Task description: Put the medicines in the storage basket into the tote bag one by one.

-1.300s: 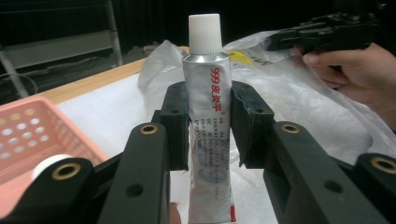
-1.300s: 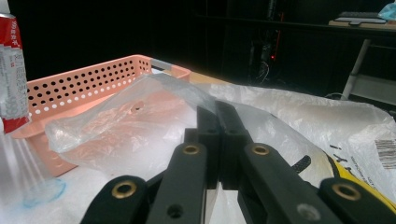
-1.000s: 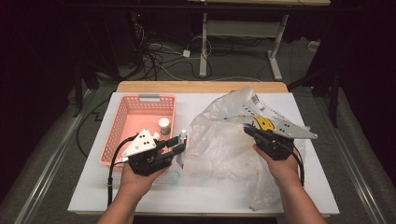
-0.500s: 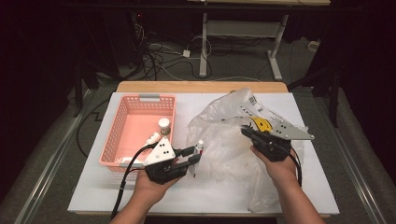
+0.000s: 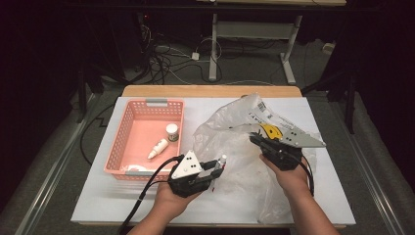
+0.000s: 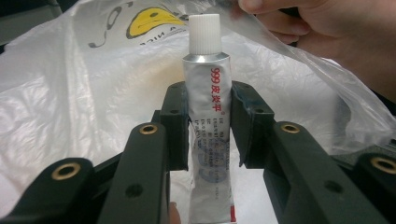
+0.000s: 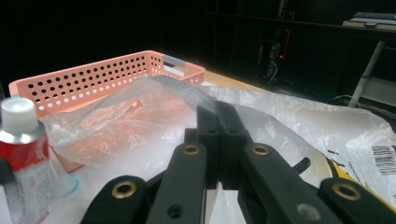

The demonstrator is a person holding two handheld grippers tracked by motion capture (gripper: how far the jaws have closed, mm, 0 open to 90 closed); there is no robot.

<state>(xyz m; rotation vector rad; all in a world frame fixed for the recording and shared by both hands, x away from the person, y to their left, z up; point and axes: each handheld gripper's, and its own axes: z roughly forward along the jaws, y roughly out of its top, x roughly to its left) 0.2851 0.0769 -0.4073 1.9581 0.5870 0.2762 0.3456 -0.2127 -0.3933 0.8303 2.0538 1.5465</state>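
A silver ointment tube (image 6: pixel 208 116) with a white ribbed cap and red print stands between the jaws of my left gripper (image 6: pixel 208 100), which is shut on it. In the high view the left gripper (image 5: pixel 217 168) holds the tube (image 5: pixel 222 160) at the left edge of a crumpled clear plastic bag (image 5: pixel 244 178) with a yellow print. My right gripper (image 5: pixel 256 139) is shut on the bag's upper film and lifts it. In the right gripper view its jaws (image 7: pixel 218 116) pinch the bag film (image 7: pixel 177 93), and the tube (image 7: pixel 23 154) shows at the far left.
A pink perforated basket (image 5: pixel 147 104) stands left of the bag and holds a small capped jar (image 5: pixel 172 132) and a white dropper bottle (image 5: pixel 158 148). The white table top (image 5: pixel 107 196) ends just in front of the hands. Cables and desk legs lie beyond the far edge.
My left gripper has carried the tube to the right, from beside the basket's front corner to the bag's opening. The right gripper has stayed on the bag, almost still.
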